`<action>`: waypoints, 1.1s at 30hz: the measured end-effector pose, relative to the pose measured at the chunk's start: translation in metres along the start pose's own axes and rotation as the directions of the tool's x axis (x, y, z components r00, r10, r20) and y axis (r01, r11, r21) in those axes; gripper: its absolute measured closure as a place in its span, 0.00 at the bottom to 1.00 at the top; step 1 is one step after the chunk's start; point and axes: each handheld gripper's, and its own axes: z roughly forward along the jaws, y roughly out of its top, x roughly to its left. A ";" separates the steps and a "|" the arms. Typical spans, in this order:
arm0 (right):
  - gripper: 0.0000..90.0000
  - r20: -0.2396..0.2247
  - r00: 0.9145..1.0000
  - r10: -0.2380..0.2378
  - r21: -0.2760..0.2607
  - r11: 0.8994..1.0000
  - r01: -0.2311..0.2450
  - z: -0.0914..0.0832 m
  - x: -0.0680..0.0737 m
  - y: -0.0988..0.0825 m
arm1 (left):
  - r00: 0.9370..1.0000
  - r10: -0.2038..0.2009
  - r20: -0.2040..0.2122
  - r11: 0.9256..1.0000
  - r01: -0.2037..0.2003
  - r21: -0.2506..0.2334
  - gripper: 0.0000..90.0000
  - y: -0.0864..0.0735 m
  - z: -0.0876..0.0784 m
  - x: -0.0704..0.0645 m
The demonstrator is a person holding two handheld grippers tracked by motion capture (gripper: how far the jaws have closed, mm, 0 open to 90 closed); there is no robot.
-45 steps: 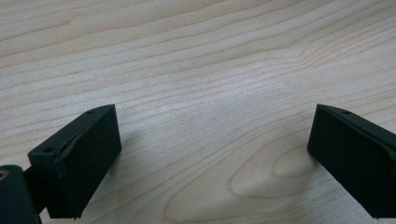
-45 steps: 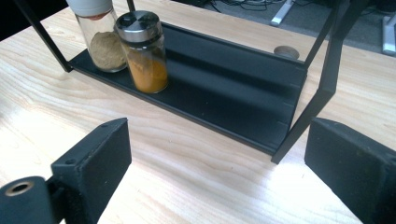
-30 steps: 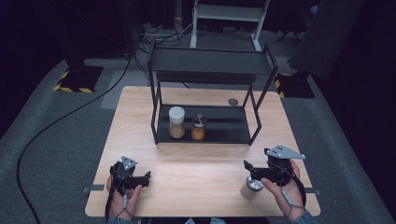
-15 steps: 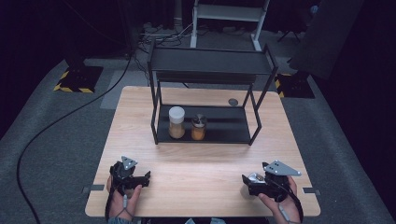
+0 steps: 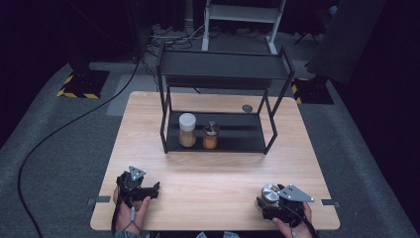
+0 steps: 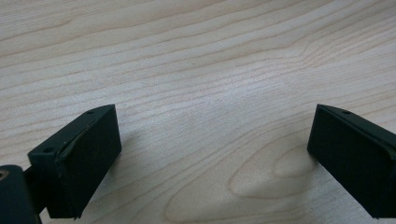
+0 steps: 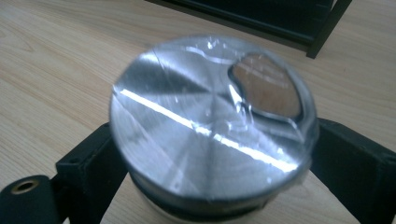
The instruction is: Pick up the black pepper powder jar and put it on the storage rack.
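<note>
Two claws sit near the bottom edge of the high view. The left claw [image 5: 154, 187] lies at lower left on the wooden worktop [image 5: 218, 168], jaws spread with nothing between them. The right claw [image 5: 262, 202] at lower right has a silver-lidded jar [image 5: 270, 193] between its jaws, which have just been closing. At frame centre a black rack [image 5: 223, 74] carries a white-capped jar [image 5: 187, 130] and a smaller spice jar [image 5: 210, 136] side by side on its lower shelf.

Left gripper view: both black jaws stand wide apart over bare wood grain — released.

Right gripper view: the jar's shiny lid [image 7: 210, 126], wrapped in clear film, sits mid-frame between the two jaws — grasping it, one jaw at each side.
</note>
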 end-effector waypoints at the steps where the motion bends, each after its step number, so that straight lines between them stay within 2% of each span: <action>1: 0.11 -0.002 1.000 0.004 0.002 1.000 -0.004 0.002 0.000 -0.003 | 1.000 0.000 0.000 1.000 0.000 0.000 0.03 0.000 0.000 0.000; 8: 0.14 -0.019 1.000 0.022 0.005 1.000 -0.022 0.009 0.001 -0.012 | 1.000 0.000 0.000 1.000 0.000 0.000 0.03 0.000 0.000 0.000; 13: 0.25 -0.019 1.000 0.018 0.015 1.000 -0.018 0.015 0.003 -0.017 | 1.000 0.000 0.000 1.000 0.000 0.000 0.03 0.000 0.000 0.000; 16: 0.34 -0.013 1.000 0.010 0.001 1.000 -0.010 0.015 0.005 -0.022 | 1.000 0.000 0.000 1.000 0.000 0.000 0.03 0.000 0.000 0.000; 23: 0.34 -0.015 1.000 0.004 -0.009 1.000 -0.005 0.015 0.005 -0.023 | 1.000 0.000 0.001 1.000 0.000 0.000 0.03 0.000 0.000 0.000; 33: 0.34 -0.025 1.000 -0.001 0.013 1.000 0.002 0.015 0.002 -0.014 | 1.000 0.000 0.000 1.000 0.000 0.001 0.03 0.000 0.000 0.000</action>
